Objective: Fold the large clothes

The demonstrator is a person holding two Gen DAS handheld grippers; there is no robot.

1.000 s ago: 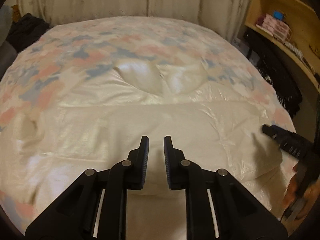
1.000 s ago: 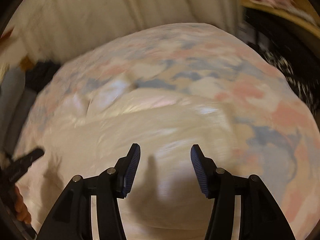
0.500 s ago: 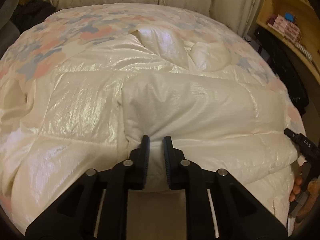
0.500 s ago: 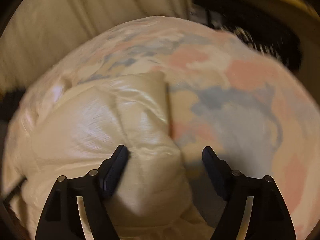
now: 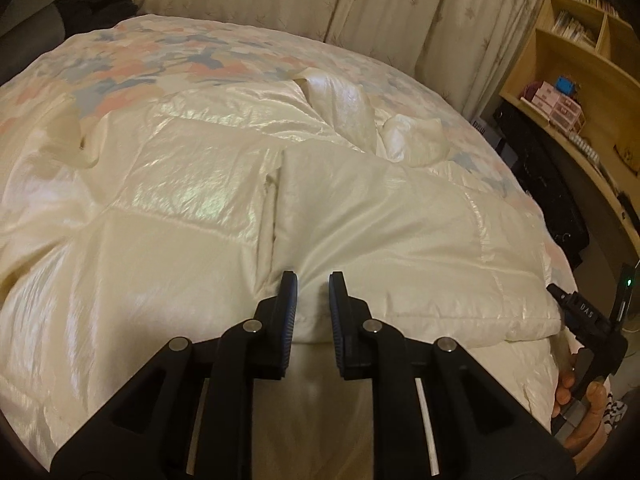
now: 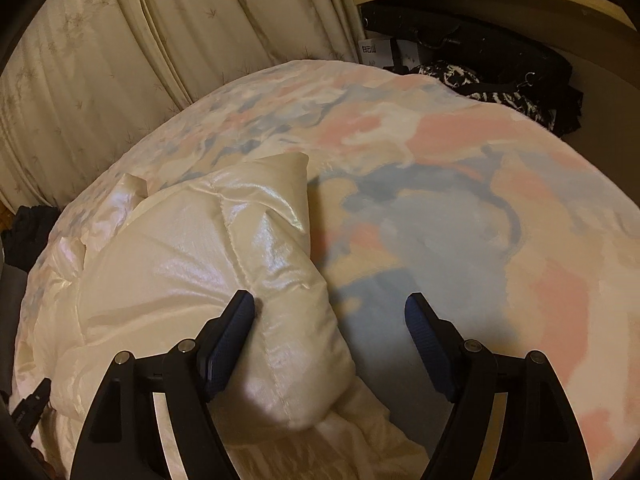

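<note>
Cream puffer coat (image 5: 360,220) spread on a floral bed (image 5: 132,60), one panel folded over.

The left wrist view takes in the coat's whole width across the middle of the frame, with curtains (image 5: 320,0) along the top and a wooden shelf (image 5: 568,48) at upper right. The right wrist view shows only its folded end at lower left, beside bare bedspread and dark bags (image 6: 500,64) at the upper right. The left claw (image 5: 312,292) is nearly closed, pinching a fold of the coat's edge. The right claw (image 6: 330,312) stands wide; its left pad touches the coat without gripping. The hand (image 5: 580,412) holding it is cut off at the lower right edge.
</note>
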